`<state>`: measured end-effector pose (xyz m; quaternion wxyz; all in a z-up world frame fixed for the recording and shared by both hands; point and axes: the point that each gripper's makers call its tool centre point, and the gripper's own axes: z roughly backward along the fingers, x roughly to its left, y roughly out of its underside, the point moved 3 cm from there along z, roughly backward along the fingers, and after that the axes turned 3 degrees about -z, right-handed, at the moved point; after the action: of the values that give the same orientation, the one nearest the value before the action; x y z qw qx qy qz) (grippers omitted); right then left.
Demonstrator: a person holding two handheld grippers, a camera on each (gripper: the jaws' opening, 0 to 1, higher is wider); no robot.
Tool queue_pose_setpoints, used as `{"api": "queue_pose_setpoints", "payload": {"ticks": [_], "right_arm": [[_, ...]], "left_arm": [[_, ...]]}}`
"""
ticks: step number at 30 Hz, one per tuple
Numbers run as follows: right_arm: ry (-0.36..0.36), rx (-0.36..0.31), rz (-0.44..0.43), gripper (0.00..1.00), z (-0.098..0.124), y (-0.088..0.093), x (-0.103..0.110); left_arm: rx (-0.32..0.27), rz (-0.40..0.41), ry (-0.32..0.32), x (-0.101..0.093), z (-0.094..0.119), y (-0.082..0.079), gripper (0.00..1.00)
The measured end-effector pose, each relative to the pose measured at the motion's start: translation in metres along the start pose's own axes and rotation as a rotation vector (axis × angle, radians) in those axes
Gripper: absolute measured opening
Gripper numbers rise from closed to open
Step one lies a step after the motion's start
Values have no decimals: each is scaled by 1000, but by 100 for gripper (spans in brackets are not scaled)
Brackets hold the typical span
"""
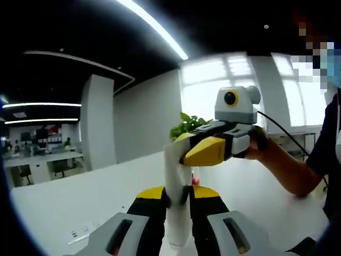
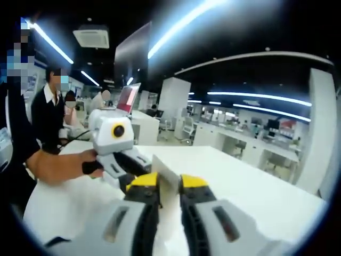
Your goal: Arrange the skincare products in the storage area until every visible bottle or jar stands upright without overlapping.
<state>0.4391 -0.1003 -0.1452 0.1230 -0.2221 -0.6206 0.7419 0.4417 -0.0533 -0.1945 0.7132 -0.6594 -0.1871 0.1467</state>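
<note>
Each gripper is a grey body with dark slots along its two arms and yellow caps over black fingertips: the left gripper [image 1: 178, 198] shows this in the left gripper view, the right gripper [image 2: 169, 188] in the right gripper view. Seen from the other side, each has a pale housing, and a black cable [image 1: 282, 130] trails from the right one. The person [image 1: 329, 133] wears a dark short-sleeved top, and the handle in the hand [image 2: 90, 162] is black.

The left gripper [image 1: 178, 196] squeezes a white tube [image 1: 176, 186]. The right gripper [image 1: 187, 150] pinches its top over the table [image 1: 64, 202].
</note>
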Motion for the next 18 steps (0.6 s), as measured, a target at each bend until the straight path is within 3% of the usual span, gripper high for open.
{"api": "queue_pose_setpoints", "payload": {"ticks": [18], "right_arm": [[13, 99, -4, 12, -2, 18, -3]], "left_arm": [[41, 14, -7, 2, -5, 16, 15]]}}
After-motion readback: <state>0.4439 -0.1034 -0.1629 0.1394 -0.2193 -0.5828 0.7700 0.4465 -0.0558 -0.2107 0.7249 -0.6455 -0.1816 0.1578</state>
